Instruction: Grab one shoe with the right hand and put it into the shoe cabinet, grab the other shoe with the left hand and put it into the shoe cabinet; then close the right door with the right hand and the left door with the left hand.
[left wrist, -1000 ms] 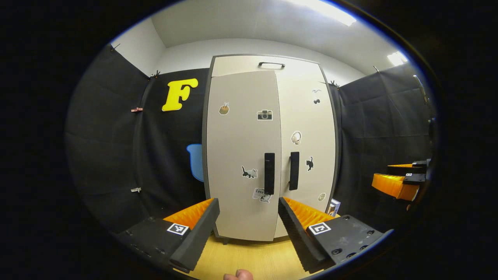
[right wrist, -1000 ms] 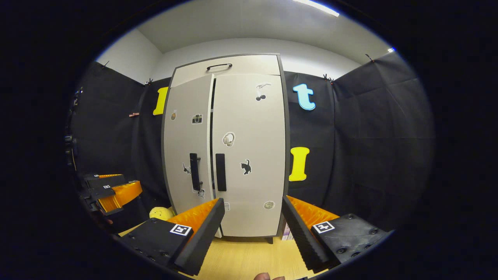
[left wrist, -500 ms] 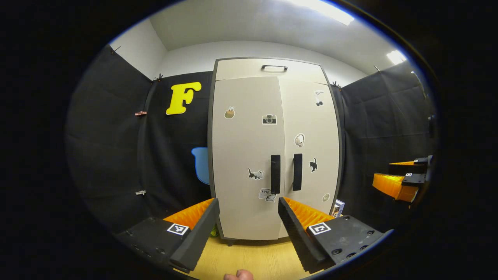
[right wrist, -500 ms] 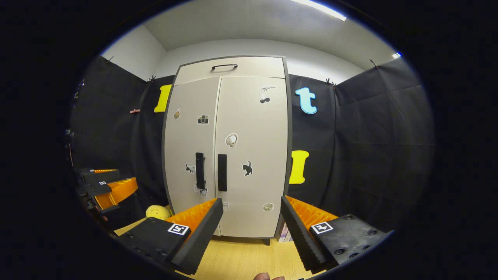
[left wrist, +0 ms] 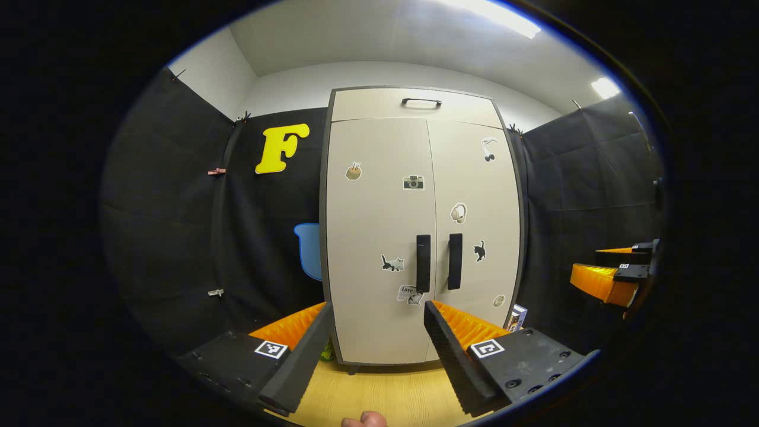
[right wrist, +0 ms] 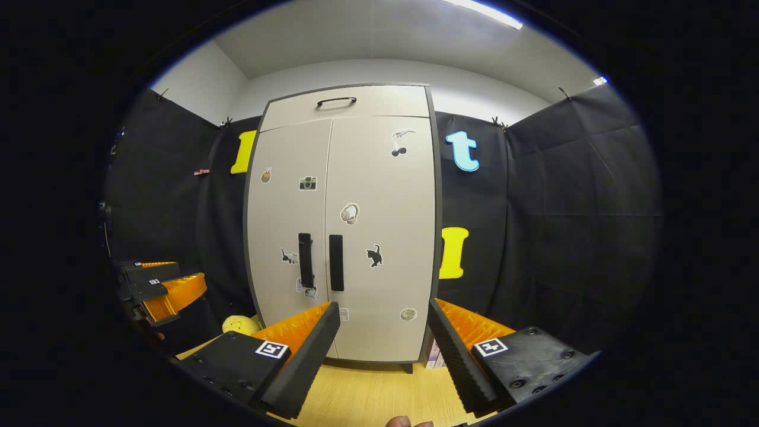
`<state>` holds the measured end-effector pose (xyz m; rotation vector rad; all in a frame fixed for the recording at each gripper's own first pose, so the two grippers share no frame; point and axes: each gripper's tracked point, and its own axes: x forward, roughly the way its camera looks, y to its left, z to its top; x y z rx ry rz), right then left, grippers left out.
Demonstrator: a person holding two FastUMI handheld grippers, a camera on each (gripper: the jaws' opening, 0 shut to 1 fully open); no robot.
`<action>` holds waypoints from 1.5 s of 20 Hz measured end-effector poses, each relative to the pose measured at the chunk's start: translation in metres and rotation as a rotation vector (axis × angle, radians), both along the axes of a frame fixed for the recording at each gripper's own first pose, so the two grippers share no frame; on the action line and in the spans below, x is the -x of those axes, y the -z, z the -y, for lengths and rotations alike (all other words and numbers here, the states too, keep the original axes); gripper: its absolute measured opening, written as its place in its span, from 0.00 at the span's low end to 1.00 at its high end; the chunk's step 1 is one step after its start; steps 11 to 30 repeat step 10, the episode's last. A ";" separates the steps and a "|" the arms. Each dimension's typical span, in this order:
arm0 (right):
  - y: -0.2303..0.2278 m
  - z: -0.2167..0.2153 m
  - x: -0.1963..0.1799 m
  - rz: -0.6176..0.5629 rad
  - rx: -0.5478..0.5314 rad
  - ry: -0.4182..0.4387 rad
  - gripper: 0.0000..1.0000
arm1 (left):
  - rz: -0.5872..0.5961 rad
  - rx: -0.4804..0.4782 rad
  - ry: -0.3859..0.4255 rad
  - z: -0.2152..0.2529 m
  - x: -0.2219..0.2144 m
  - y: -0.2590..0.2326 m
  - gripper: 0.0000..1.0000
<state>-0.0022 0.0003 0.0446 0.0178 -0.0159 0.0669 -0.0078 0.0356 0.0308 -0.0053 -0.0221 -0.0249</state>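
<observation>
Doors: shoe cabinet (left wrist: 424,237) looks shut.
Claws: left gripper (left wrist: 376,350) and right gripper (right wrist: 382,350) wide open, empty.
Risk: unlatched left door (left wrist: 379,237) could swing out.

Light wooden floor (right wrist: 362,397) – shoe cabinet (right wrist: 379,249) standing on it (doors shut), yellow object (right wrist: 240,324) beside

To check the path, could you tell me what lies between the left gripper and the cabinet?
In the left gripper view, just bare wooden floor separates the left gripper from the cabinet.
</observation>
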 end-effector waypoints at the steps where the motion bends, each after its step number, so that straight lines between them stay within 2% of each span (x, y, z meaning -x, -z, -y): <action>1: 0.000 0.000 -0.001 0.000 0.001 0.000 0.98 | -0.001 0.001 0.000 0.000 -0.001 0.000 0.96; 30: 0.001 0.003 -0.001 -0.004 -0.008 0.000 0.98 | -0.002 0.005 -0.001 0.001 0.000 0.001 0.96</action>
